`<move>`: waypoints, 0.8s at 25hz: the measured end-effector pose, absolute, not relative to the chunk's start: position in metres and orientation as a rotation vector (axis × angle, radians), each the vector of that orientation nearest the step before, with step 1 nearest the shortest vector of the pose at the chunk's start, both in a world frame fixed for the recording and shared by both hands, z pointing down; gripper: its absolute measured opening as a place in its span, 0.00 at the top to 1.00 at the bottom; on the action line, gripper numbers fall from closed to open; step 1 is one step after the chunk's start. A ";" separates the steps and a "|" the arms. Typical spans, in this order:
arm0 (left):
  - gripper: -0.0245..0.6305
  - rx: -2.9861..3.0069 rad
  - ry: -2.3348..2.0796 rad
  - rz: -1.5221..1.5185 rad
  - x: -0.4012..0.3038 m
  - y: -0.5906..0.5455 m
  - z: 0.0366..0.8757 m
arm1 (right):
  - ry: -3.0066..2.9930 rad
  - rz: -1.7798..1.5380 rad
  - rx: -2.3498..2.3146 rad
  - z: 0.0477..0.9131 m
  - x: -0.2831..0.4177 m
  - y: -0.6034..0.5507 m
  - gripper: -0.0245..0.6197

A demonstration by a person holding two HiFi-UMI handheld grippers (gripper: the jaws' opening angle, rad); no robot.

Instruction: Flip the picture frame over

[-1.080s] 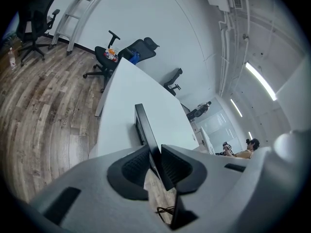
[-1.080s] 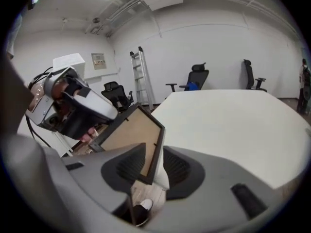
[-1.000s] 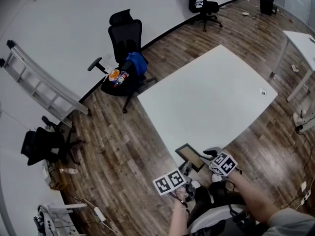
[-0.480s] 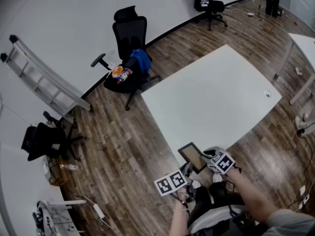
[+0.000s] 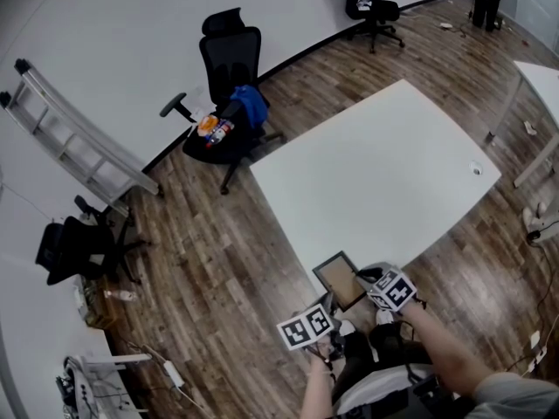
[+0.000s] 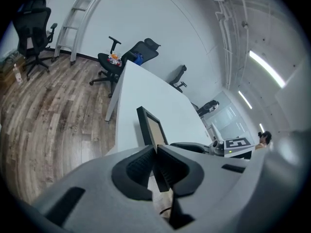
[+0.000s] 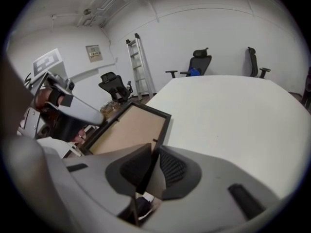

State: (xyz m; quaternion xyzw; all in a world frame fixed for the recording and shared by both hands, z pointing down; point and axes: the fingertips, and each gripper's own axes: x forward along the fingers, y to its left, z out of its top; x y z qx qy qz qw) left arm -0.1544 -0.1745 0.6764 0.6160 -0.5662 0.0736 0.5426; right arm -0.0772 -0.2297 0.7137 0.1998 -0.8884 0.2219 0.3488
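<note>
The picture frame (image 5: 336,278), black-rimmed with its brown backing showing, is tilted over the near corner of the white table (image 5: 376,173). My left gripper (image 5: 327,305) is shut on the frame's near left edge; in the left gripper view the frame (image 6: 154,130) rises edge-on from between the pads of the left gripper (image 6: 156,152). My right gripper (image 5: 362,279) is at the frame's right edge. In the right gripper view the rim of the frame (image 7: 127,129) runs between the closing jaws of the right gripper (image 7: 154,155), and the pads pinch it.
A black office chair (image 5: 225,68) holding a blue bag stands beyond the table's left corner, a ladder (image 5: 74,142) leans on the wall, and another chair (image 5: 74,251) is at the left. A small object (image 5: 476,169) lies near the table's right corner. A second table (image 5: 541,77) is at right.
The frame has tipped so that more of its brown backing faces up. The left gripper's marker cube has shifted slightly. The right gripper has stayed at the frame's right edge.
</note>
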 end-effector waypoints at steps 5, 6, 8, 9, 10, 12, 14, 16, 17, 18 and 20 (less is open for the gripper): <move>0.92 1.429 -1.332 0.161 -0.159 -0.173 0.690 | -2.307 0.606 0.536 0.713 -0.079 -0.234 0.88; 0.92 1.424 -1.334 0.162 -0.159 -0.172 0.693 | -2.308 0.610 0.541 0.713 -0.079 -0.234 0.88; 0.92 1.415 -1.335 0.158 -0.161 -0.172 0.699 | -2.311 0.621 0.558 0.714 -0.079 -0.236 0.88; 0.92 1.408 -1.329 0.151 -0.161 -0.171 0.702 | -2.311 0.624 0.564 0.713 -0.078 -0.236 0.88; 0.92 1.399 -1.323 0.142 -0.161 -0.171 0.705 | -2.311 0.623 0.567 0.713 -0.078 -0.235 0.88; 0.92 1.385 -1.317 0.136 -0.161 -0.170 0.710 | -2.305 0.618 0.572 0.713 -0.076 -0.235 0.88; 0.92 1.382 -1.319 0.144 -0.161 -0.172 0.713 | -2.299 0.621 0.582 0.713 -0.075 -0.236 0.88; 0.92 1.379 -1.319 0.146 -0.161 -0.174 0.714 | -2.300 0.627 0.597 0.712 -0.074 -0.237 0.88; 0.92 1.379 -1.318 0.150 -0.161 -0.175 0.715 | -2.300 0.630 0.603 0.712 -0.073 -0.238 0.88; 0.92 1.378 -1.317 0.157 -0.162 -0.176 0.716 | -2.300 0.632 0.608 0.711 -0.074 -0.238 0.88; 0.92 1.372 -1.317 0.164 -0.163 -0.177 0.719 | -2.301 0.631 0.618 0.713 -0.074 -0.239 0.88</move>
